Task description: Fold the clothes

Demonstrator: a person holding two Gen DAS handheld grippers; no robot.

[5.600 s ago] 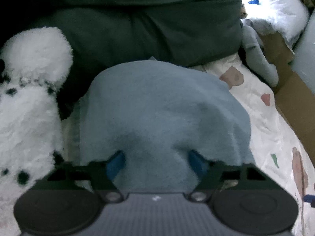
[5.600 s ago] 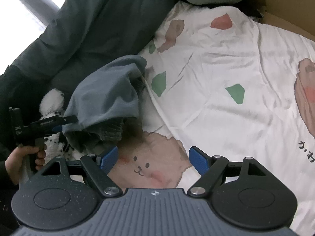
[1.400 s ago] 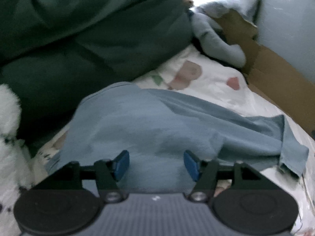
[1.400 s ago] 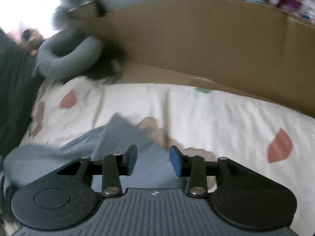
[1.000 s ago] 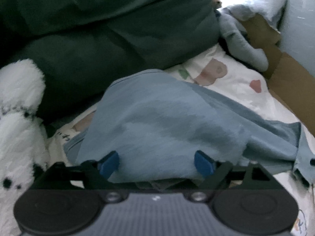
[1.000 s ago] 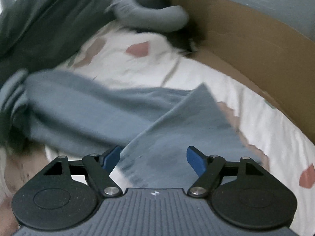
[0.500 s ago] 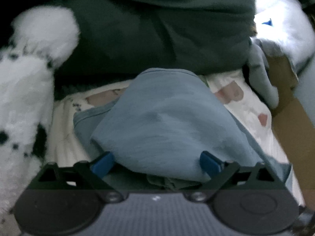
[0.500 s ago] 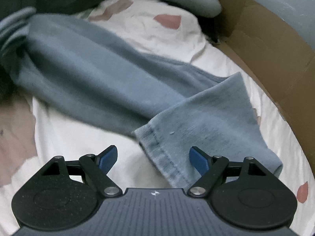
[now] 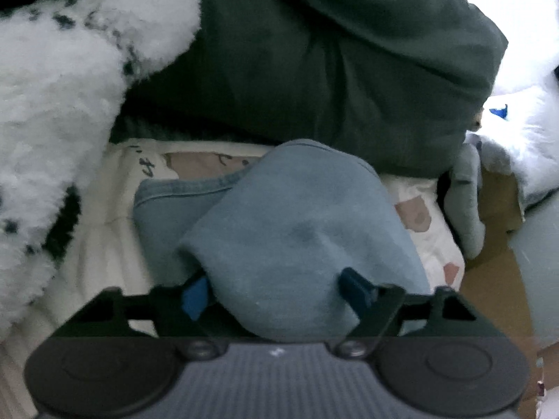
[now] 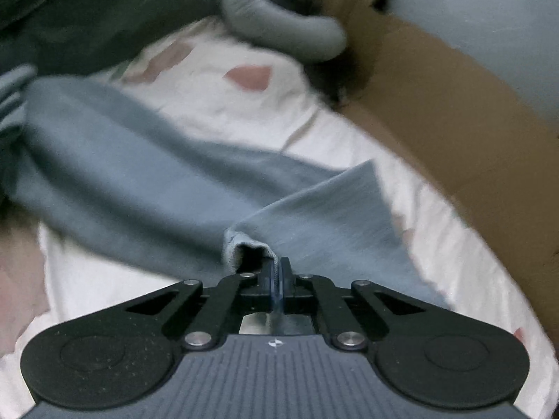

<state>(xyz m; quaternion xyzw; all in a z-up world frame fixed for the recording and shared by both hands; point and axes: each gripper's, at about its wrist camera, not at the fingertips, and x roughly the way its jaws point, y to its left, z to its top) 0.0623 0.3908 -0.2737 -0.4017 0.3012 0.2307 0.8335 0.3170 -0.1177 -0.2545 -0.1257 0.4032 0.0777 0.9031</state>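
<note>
Garment: blue-grey trousers [image 10: 115, 171], spread across the white printed bedsheet [image 10: 216, 104]; 1 leg running from the left of the right wrist view toward the gripper, hem end nearest the camera.
Hem: folded cuff edge [image 10: 249, 244] lifted off the sheet, stitched rim curling open just left of the pads.
Right gripper [image 10: 277, 279]: blue pads pressed together, a thin layer of the trouser hem pinched between them; black linkage arms drawn in toward the centre.
Left gripper [image 9: 276, 291]: fingers spread wide, 1 blue pad [image 9: 195, 295] showing at the left, the other at the right; a rounded bulge of the same blue-grey cloth [image 9: 300, 230] sitting between them and over the front of the tool; not clear from this view whether either pad touches the cloth.
Waist end: a seamed band [image 9: 181, 188] of the garment lying flat on the sheet, left of the bulge.
Behind the garment: dark green duvet [image 9: 332, 63] heaped against the far side of the bed.
Left side: white fluffy plush toy with black spots [image 9: 52, 104], touching the sheet edge.
Right side: grey plush limb [image 10: 279, 31] resting on the sheet, brown cardboard [image 10: 454, 129] just beyond it, along the bed edge.
Focus: right wrist view blurred, fine detail of the far cloth unreadable.
</note>
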